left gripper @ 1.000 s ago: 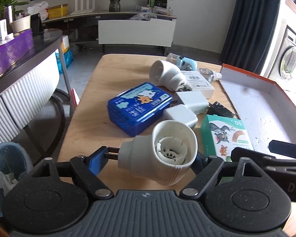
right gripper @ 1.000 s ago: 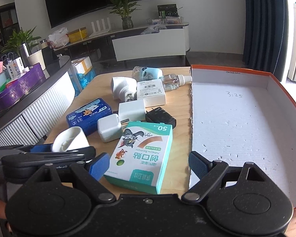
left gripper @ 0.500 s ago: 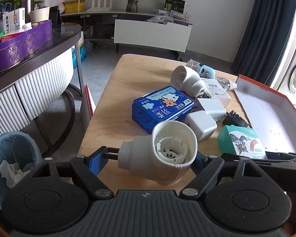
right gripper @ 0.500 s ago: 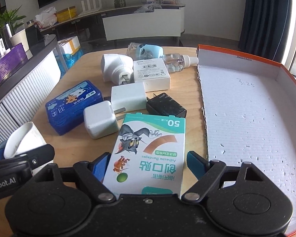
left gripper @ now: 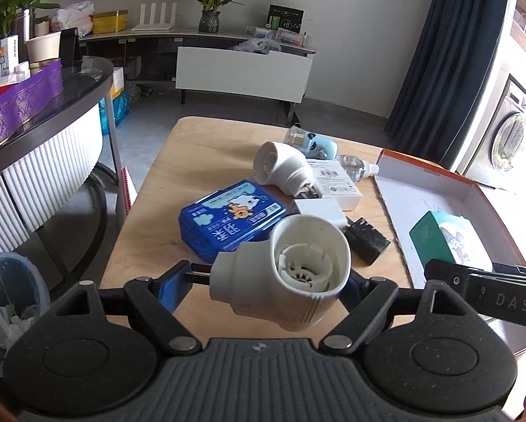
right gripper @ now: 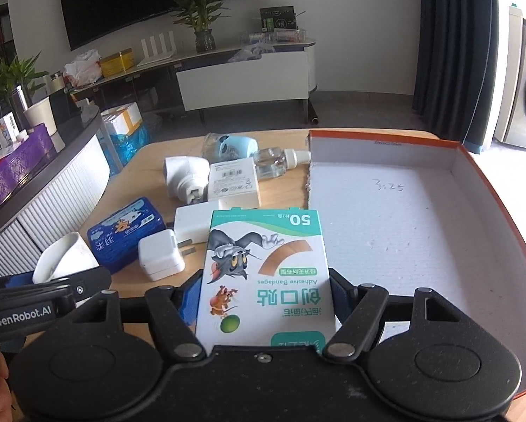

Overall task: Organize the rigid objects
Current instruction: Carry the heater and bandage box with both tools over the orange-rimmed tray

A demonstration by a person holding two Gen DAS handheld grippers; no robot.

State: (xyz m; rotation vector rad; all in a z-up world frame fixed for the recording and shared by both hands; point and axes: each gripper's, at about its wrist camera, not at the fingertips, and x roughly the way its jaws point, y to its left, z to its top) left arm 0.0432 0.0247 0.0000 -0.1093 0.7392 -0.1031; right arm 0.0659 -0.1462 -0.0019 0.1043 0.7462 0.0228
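Note:
My left gripper [left gripper: 266,283] is shut on a white plug-in socket device [left gripper: 298,267], held above the near end of the wooden table [left gripper: 150,232]; its prongs rest against the left pad. In the right wrist view a green-and-white adhesive bandage box [right gripper: 263,263] stands between the blue pads of my right gripper [right gripper: 264,292], whose jaws are closing on its sides. The box is off the table, at the left edge of the orange-rimmed white tray [right gripper: 403,218]. The left wrist view shows the same bandage box [left gripper: 449,235] over the tray [left gripper: 421,197].
On the table lie a blue tin [right gripper: 125,235], a small white charger [right gripper: 159,255], a black charger [left gripper: 366,241], a second white plug-in device [right gripper: 185,176], a flat white box [right gripper: 233,179] and a clear bottle [right gripper: 277,161]. A bin [left gripper: 2,302] stands left.
My right gripper closed around the bandage box and lifted it off the table toward the tray. The left gripper rose slightly, still holding the socket device.

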